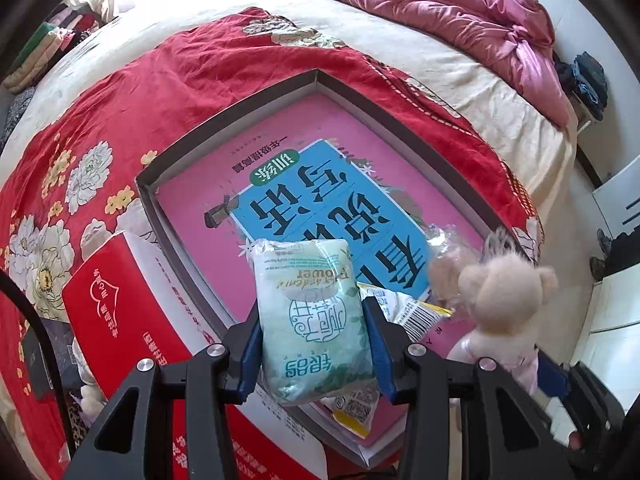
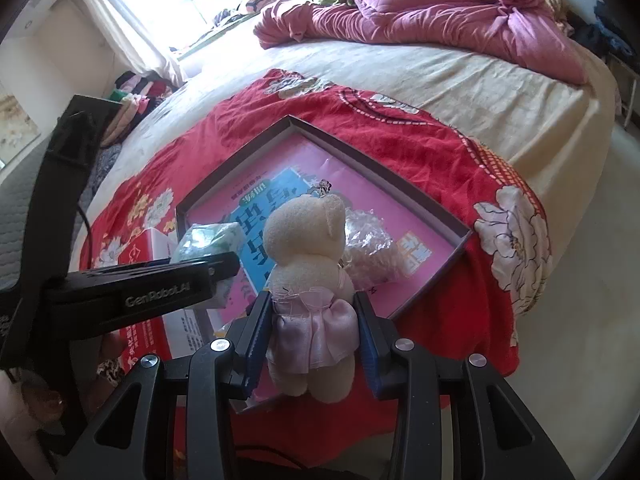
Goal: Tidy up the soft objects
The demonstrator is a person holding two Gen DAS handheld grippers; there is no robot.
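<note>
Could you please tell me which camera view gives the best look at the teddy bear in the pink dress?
The right wrist view: the teddy bear fills the centre, seen from behind, clamped between the right tongs. The left wrist view catches only its blurred head and some dress at the right edge.

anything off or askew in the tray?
Nothing spilled or damaged. The book lies skewed to the tray walls, with snack packets and a crumpled clear bag loose on it. The tissue pack and teddy bear are gripper-held above.
</note>
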